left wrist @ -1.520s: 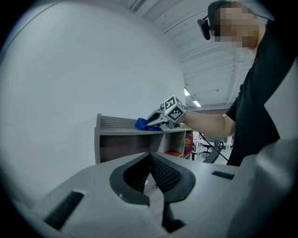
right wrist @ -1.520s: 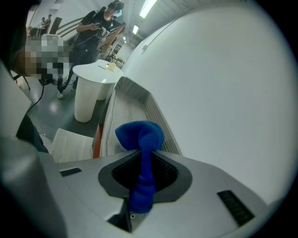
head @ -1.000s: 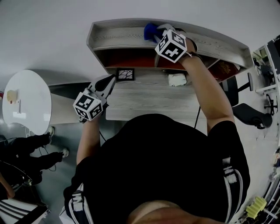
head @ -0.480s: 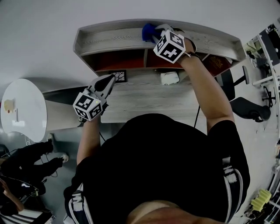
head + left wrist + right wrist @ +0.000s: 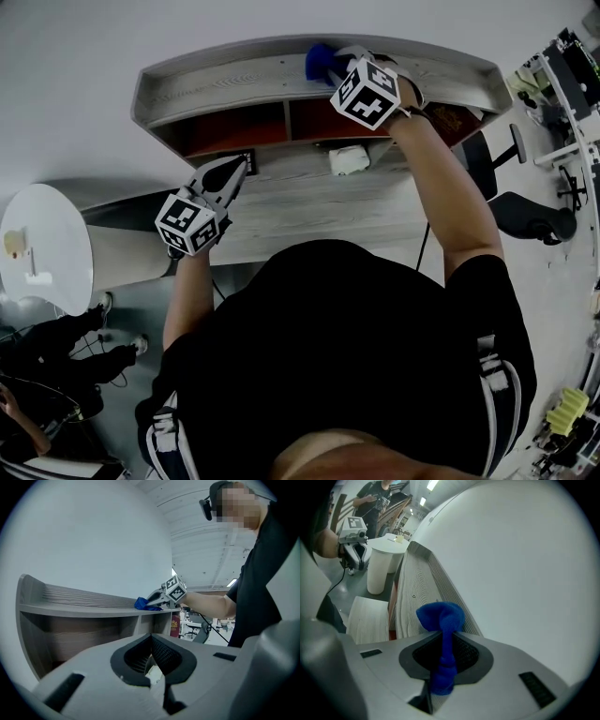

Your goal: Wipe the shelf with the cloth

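Note:
A grey wooden shelf (image 5: 216,80) runs along the white wall above a desk. A blue cloth (image 5: 319,64) lies on its top board near the middle, with my right gripper (image 5: 335,67) shut on it. In the right gripper view the cloth (image 5: 440,618) bunches up between the jaws of the right gripper (image 5: 443,639), over the shelf's top board (image 5: 415,602). My left gripper (image 5: 239,169) hangs lower and to the left, over the desk, shut with nothing in it. In the left gripper view, the left gripper (image 5: 151,641) faces the shelf (image 5: 84,609), the cloth (image 5: 143,604) and the right gripper (image 5: 157,599).
A pale wooden desk (image 5: 309,211) sits under the shelf, with a white object (image 5: 349,159) and a small black-and-white frame (image 5: 246,161) at its back. A round white table (image 5: 42,244) stands at left. An office chair (image 5: 530,220) is at right. A person (image 5: 47,347) stands at lower left.
My right gripper has slid the cloth to the right along the shelf's top board. The left gripper has stayed almost still over the desk.

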Tool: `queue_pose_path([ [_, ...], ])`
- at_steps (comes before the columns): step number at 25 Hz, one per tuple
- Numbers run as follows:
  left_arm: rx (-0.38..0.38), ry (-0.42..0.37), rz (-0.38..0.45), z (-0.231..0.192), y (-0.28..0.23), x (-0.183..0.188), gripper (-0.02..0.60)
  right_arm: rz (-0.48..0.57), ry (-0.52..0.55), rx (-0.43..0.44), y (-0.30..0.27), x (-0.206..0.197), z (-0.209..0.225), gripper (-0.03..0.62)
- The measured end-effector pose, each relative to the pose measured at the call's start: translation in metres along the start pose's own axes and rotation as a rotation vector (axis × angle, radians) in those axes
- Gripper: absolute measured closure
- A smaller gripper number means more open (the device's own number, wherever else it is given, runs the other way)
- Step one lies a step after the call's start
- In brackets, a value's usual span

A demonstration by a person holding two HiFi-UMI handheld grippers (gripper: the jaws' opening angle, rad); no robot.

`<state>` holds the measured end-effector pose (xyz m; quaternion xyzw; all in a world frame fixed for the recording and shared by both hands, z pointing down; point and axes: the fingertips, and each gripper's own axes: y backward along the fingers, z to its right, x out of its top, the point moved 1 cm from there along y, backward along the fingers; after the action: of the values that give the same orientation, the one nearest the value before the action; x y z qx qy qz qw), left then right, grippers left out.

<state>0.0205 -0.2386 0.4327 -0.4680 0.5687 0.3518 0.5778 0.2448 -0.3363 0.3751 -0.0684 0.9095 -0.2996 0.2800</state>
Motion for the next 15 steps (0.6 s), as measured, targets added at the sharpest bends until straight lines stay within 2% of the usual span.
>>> queue_pose_path([
  [15,-0.124,-0.039,0.031,0.030,-0.071,0.020,0.565,-0.066,-0.046,-0.052,0.026,-0.070,0.027,0.530],
])
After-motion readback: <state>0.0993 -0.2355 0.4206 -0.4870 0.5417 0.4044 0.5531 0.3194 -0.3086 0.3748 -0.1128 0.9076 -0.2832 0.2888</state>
